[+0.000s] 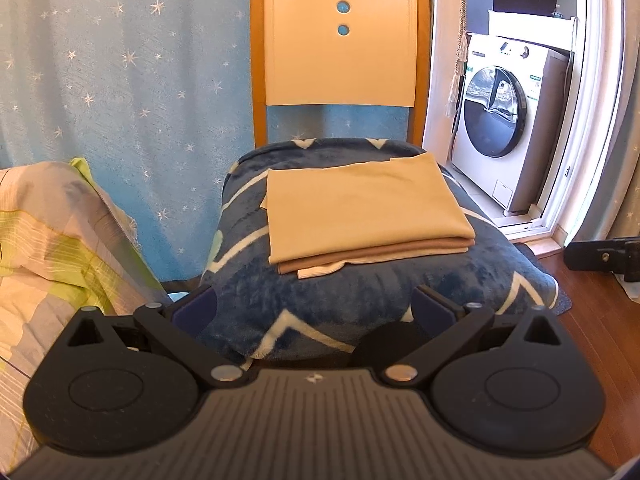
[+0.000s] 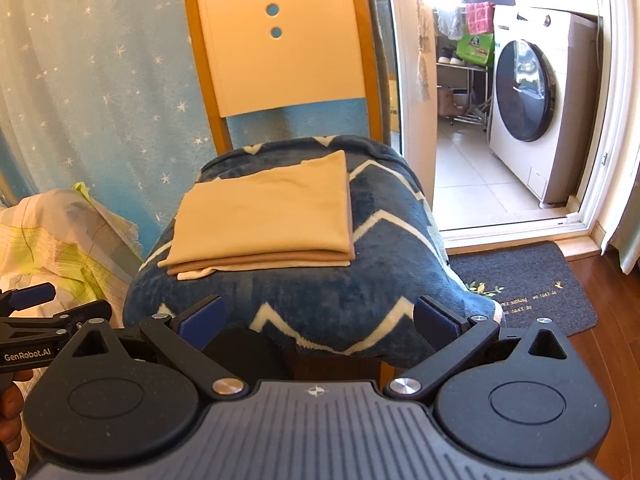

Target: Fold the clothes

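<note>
jaws of the left gripper [image 1: 314, 312] stand spread wide with nothing between them, hovering just short of the front edge of a chair seat. the right gripper [image 2: 318, 318] is the same: jaws wide apart, empty, low in front of the seat. in the right wrist view the left gripper shows again at the far left edge, apart from the seat, with part of a hand [image 2: 10, 412] below it.

just beyond the blue finger pads [image 1: 198, 308] lies a navy fleece blanket [image 1: 320, 312] with a cream zigzag pattern, draped over the seat and hanging over its front. on top of it, toward the back and middle of the seat, rests the folded clothes stack [image 1: 360, 212]: a pale tan piece on top, a darker tan layer and a cream edge peeking out beneath at the front. nothing lies between the grippers and the stack.

left of the chair sits bedding [image 1: 52, 248] in a green and cream check. behind the seat rises the wooden chair back [image 1: 340, 40] with cut-out holes, and behind that a blue curtain [image 1: 120, 80] dotted with stars. to the right an open doorway shows a front-loading washing machine [image 1: 500, 112] on pale tiles, a dark doormat [image 2: 528, 284] before the sill, and a wooden floor [image 2: 612, 320].
</note>
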